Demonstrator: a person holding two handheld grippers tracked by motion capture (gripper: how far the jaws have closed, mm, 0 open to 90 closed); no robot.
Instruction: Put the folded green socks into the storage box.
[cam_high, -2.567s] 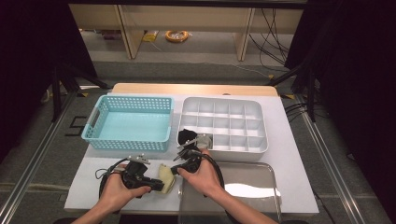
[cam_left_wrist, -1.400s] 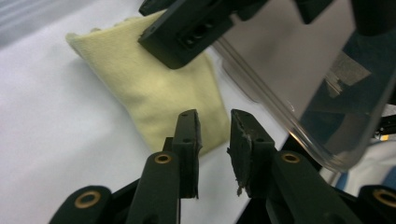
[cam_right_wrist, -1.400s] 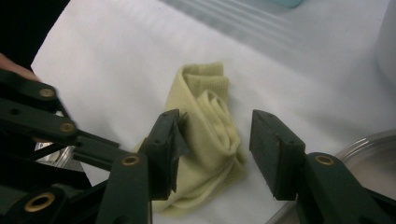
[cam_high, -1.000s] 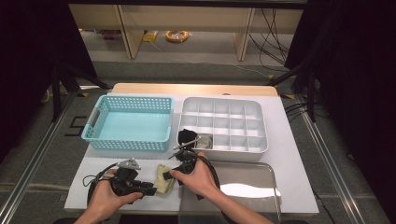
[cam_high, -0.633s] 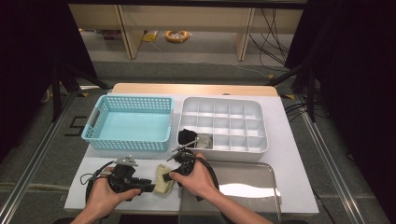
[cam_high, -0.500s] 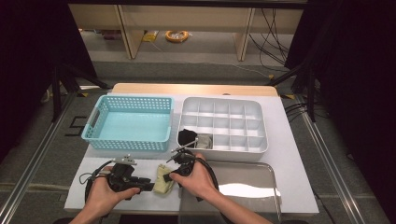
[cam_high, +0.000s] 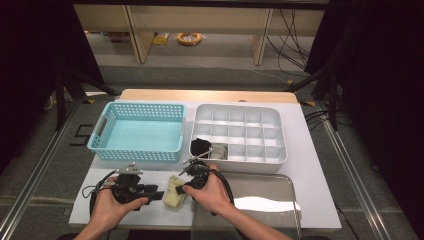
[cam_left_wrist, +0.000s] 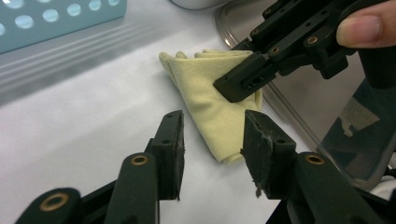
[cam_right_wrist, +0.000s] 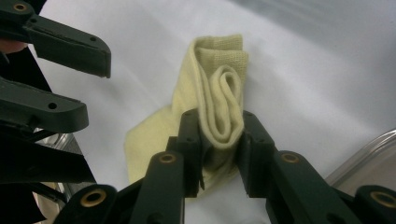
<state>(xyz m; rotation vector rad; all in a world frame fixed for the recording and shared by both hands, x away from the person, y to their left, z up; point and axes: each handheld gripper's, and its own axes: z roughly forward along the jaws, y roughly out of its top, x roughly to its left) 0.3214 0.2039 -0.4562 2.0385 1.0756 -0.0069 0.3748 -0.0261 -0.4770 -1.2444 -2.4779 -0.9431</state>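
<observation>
While my right tool (cam_right_wrist: 218, 140) pinches the cloth (cam_right_wrist: 210, 116), my left tool (cam_left_wrist: 212, 140) stands apart, the cloth's free end lying just ahead of it.

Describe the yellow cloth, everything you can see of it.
The yellow cloth is pale, woven fabric, folded over on itself into several layers with a rolled fold showing at one end. It lies on the white tabletop beside the metal tray, in front of the blue basket. The right gripper, whose jaws have just been closing, pinches its folded end. The left gripper, jaws just opening, stands apart before its other end, not pressing it.
</observation>
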